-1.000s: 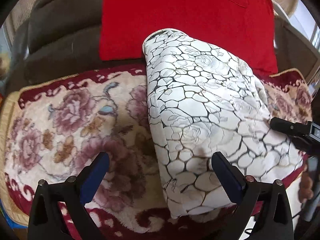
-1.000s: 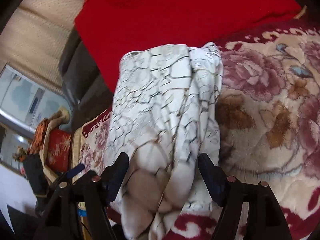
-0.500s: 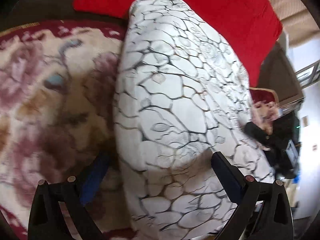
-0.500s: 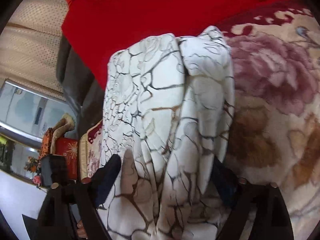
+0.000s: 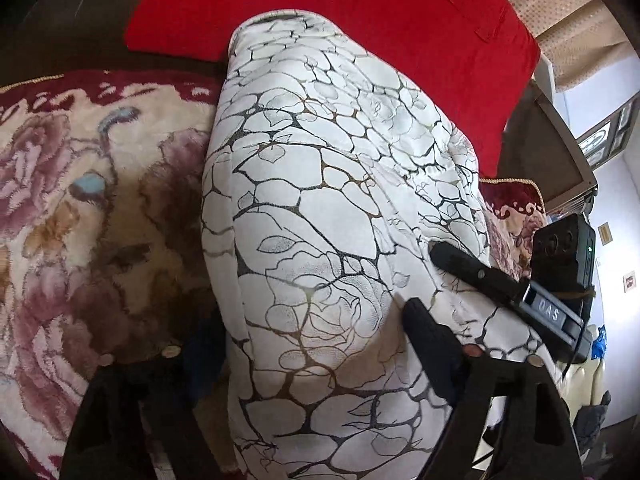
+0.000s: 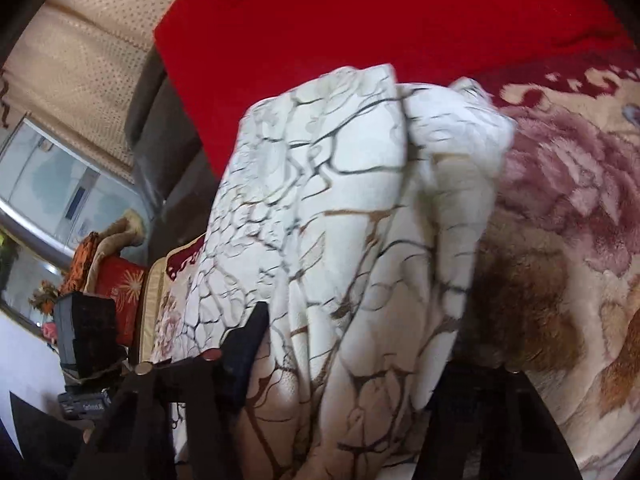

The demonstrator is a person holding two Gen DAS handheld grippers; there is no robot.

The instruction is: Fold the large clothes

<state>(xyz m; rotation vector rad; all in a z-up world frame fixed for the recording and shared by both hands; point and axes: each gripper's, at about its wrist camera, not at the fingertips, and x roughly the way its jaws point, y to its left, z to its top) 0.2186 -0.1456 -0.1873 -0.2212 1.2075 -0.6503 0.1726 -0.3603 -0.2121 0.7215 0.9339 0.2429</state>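
Observation:
A folded white garment point(image 5: 320, 160) with a dark cracked-stone print lies as a thick bundle on a floral blanket point(image 5: 80, 200). My left gripper point(image 5: 312, 328) straddles its near end with jaws closing. Its right finger point(image 5: 428, 344) dents the cloth, and its left finger sits half in shadow against the bundle's edge. My right gripper point(image 6: 356, 344) straddles the garment point(image 6: 340, 200) from the other end, jaws closing too. Its left finger point(image 6: 244, 352) presses into the folds; cloth covers the right finger. One finger of the right gripper point(image 5: 472, 268) lies on the cloth's right side in the left wrist view.
A red cushion point(image 5: 360, 8) leans on the dark sofa back point(image 5: 60, 20) just behind the bundle. The floral blanket point(image 6: 560, 240) spreads to the side. A window point(image 6: 60, 192) and small cushions point(image 6: 116, 280) lie beyond the sofa's end.
Both grippers have dropped closer onto the bundle. Their jaws, wide around the cloth before, have narrowed until the fingers press into it. The left wrist view has tilted.

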